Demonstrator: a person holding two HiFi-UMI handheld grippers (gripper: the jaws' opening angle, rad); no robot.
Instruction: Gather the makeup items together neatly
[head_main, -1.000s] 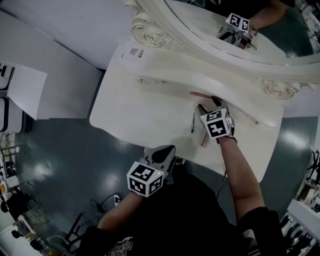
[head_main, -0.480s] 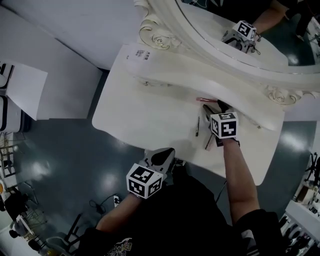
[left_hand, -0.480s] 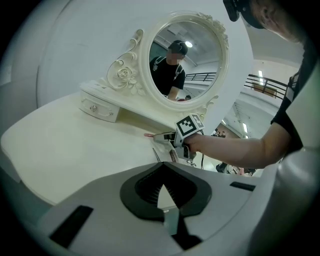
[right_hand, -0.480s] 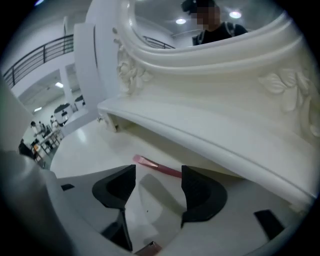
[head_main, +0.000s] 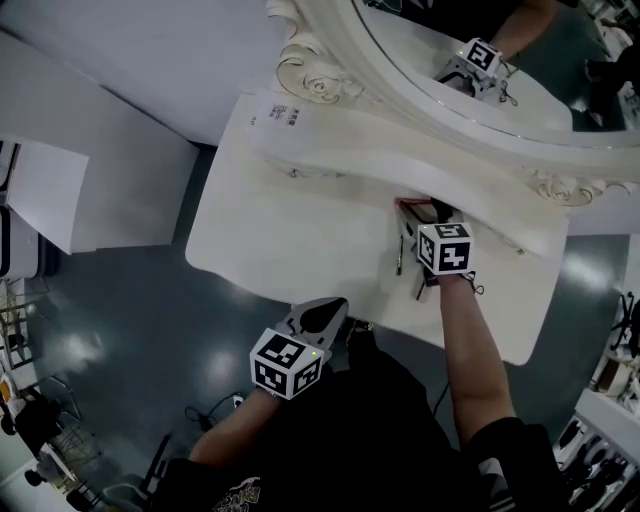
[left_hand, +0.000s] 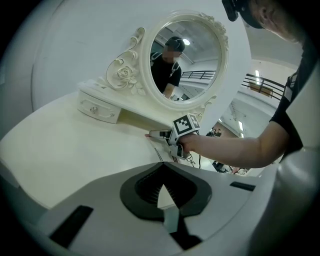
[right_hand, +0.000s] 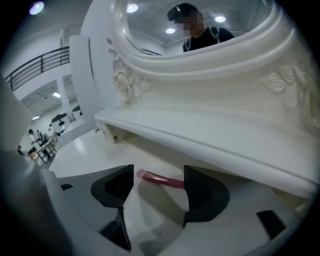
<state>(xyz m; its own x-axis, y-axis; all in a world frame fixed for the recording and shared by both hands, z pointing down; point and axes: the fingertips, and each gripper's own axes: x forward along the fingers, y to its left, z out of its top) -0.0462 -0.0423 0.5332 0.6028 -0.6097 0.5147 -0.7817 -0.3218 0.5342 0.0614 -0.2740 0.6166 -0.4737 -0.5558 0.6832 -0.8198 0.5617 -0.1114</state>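
The white tabletop (head_main: 290, 230) carries a small closed drawer (left_hand: 97, 109); its contents are hidden. The left hand-held gripper (left_hand: 164, 189), jaws together and empty, hovers at the near edge. The right hand-held gripper (right_hand: 158, 194) has just been opening; its jaws stand wide apart, holding nothing. A pink tube (right_hand: 161, 179) lies just beyond its tips, untouched, with a thin dark stick (head_main: 399, 258) beside it.

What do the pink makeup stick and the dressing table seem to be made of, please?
Pink makeup stick: probably plastic, smooth and slightly glossy. Dressing table: likely painted wood or resin, with a cream satin coat and carved scrollwork; unsure which.
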